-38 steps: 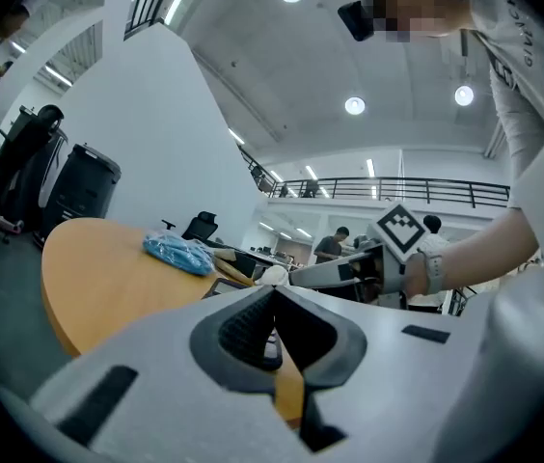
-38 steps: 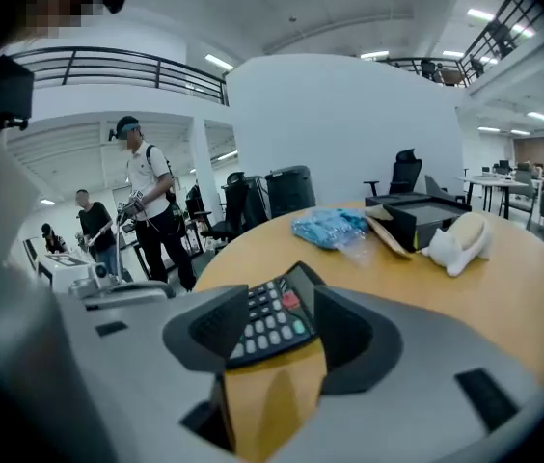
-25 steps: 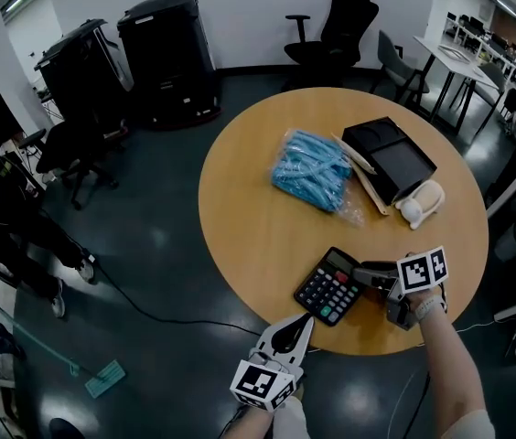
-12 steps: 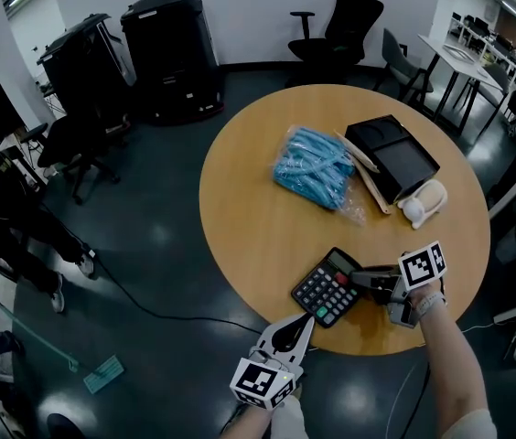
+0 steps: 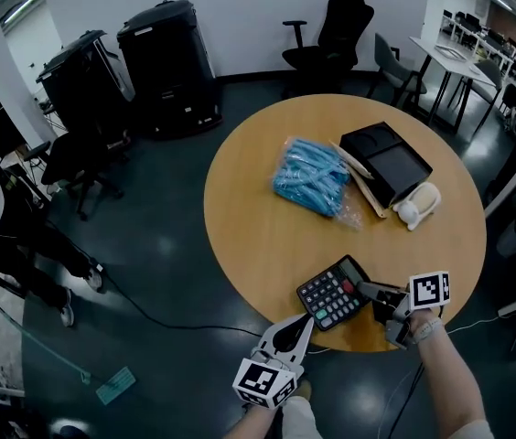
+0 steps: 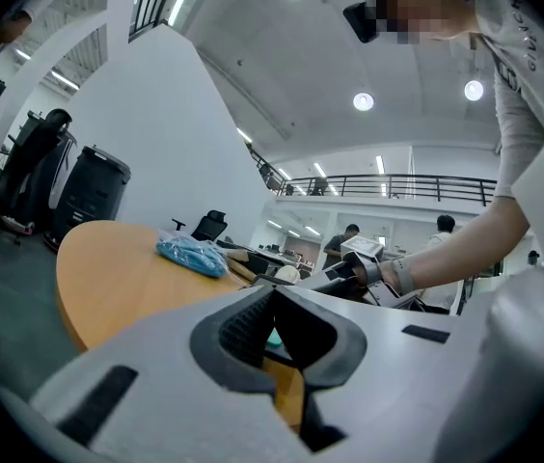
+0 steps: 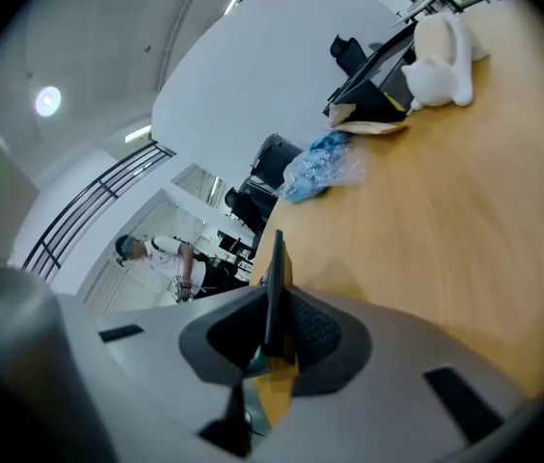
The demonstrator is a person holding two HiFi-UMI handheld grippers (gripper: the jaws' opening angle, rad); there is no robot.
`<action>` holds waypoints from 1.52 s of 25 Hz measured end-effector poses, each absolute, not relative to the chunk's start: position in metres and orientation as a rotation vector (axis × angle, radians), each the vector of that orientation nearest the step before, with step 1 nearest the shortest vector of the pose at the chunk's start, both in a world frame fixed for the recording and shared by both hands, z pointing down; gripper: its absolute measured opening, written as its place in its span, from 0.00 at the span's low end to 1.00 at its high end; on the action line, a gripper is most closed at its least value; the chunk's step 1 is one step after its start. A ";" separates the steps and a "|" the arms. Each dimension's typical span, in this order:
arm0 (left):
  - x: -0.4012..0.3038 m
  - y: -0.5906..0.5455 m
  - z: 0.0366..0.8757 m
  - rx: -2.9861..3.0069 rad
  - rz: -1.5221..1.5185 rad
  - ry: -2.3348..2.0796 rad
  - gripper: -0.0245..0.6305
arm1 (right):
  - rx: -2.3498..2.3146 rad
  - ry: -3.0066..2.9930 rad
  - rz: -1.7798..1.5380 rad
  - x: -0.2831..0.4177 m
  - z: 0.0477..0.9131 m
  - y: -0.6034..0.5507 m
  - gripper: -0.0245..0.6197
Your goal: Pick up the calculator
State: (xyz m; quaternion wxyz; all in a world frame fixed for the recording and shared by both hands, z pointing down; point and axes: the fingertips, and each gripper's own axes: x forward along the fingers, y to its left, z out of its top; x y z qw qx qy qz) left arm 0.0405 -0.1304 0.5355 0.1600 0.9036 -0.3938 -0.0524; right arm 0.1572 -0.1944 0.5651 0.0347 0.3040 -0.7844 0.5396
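Observation:
The black calculator [image 5: 333, 293] is near the front edge of the round wooden table [image 5: 258, 218], tilted. My right gripper [image 5: 366, 292] grips its right end. The jaws are closing with the calculator between them. In the right gripper view the calculator [image 7: 274, 287] stands edge-on between the pads of that gripper [image 7: 272, 340], which press on it. My left gripper [image 5: 305, 324] hangs off the table's front edge, just left of the calculator, shut and empty. The left gripper view shows those jaws [image 6: 274, 297] pointing level across the tabletop.
A blue plastic bag [image 5: 311, 174], a black box [image 5: 386, 161] and a white soft toy [image 5: 418, 204] lie on the table's far half. Black bins [image 5: 162, 53] and office chairs [image 5: 331, 30] stand beyond. A cable [image 5: 148, 314] runs over the dark floor. A person [image 5: 2, 208] stands at left.
My right gripper's jaws have gone from wide open to closed on the calculator's right end, then rolled and rose a little, tilting it. The left gripper has stayed put.

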 end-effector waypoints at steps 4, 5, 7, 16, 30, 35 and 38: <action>0.032 -0.128 0.523 2.596 -0.144 -1.119 0.05 | 1.102 -2.389 1.710 0.168 0.552 -0.184 0.12; 0.030 -0.127 0.519 2.600 -0.147 -1.116 0.05 | 1.118 -2.411 1.721 0.166 0.546 -0.182 0.12; 0.028 -0.124 0.511 2.611 -0.154 -1.107 0.05 | 1.121 -2.482 1.752 0.159 0.528 -0.178 0.12; 0.014 -0.107 0.462 2.653 -0.211 -1.084 0.05 | 1.319 -2.548 1.710 0.153 0.470 -0.153 0.12; 0.007 -0.089 0.435 2.657 -0.289 -1.054 0.05 | 1.514 -2.603 1.717 0.154 0.436 -0.111 0.12; 0.001 -0.081 0.435 2.644 -0.288 -1.064 0.05 | 1.531 -2.594 1.731 0.149 0.438 -0.106 0.12; 0.001 -0.078 0.437 2.642 -0.285 -1.065 0.05 | 1.575 -2.544 1.734 0.152 0.445 -0.104 0.12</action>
